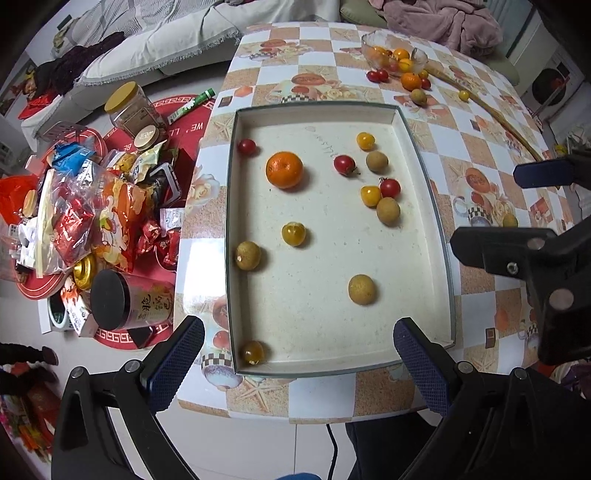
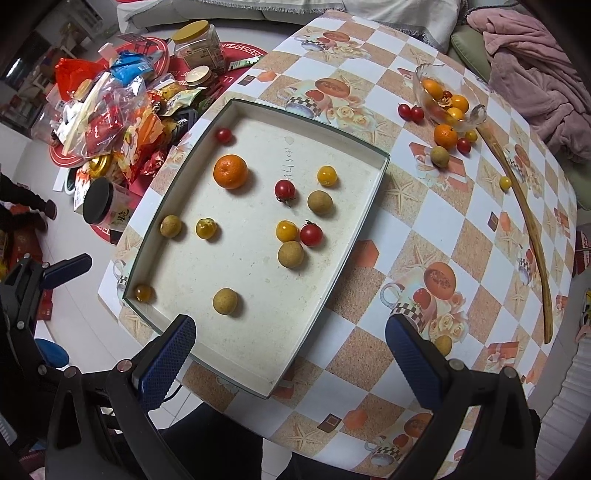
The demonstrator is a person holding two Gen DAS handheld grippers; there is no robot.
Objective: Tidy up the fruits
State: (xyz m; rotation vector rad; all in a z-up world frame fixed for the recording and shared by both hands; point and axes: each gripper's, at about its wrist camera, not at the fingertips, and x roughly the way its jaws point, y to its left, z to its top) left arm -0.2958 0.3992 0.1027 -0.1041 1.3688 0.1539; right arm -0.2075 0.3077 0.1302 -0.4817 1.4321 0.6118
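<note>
Snack pile (image 1: pixel 92 221) left of tray (image 1: pixel 236 221); glass bowl (image 2: pixel 428 96) beyond.

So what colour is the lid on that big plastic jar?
Yellow; the jar lid shows best from the right wrist.

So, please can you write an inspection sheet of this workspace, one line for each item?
Surface: table with checked fruit-print cover.
Job's things: shallow tray holding a mandarin, cherry tomatoes and longans; glass bowl of fruit at the far side, more fruit loose beside it.
Clutter: long wooden stick on the table.
Grippers: left gripper and right gripper open, holding nothing.
Cables: black cable below the table edge.
Surroundings: snack packets and jars on the floor; sofa behind.
</note>
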